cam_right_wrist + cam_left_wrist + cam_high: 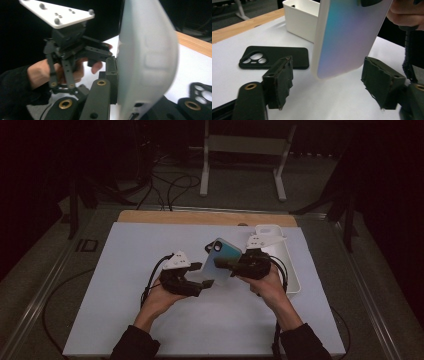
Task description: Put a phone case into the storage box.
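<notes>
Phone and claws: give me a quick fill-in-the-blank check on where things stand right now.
1. The right claw is shut on the ____.
2. The left claw is ____, its pads either side of the phone's lower end without touching.
3. The black case lies flat on the ____.
4. The bin beyond the case is ____ in colour.

Missing words: phone; open; table; white

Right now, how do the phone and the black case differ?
The phone is held up in the air by the right gripper, standing roughly on end; the black case lies flat on the table, untouched. The phone has an iridescent blue-to-pink back with a white edge; the case is plain matt black. The phone's lower end hangs between the left gripper's open pads; the case lies beyond them. Both are phone-shaped with rounded corners.
</notes>
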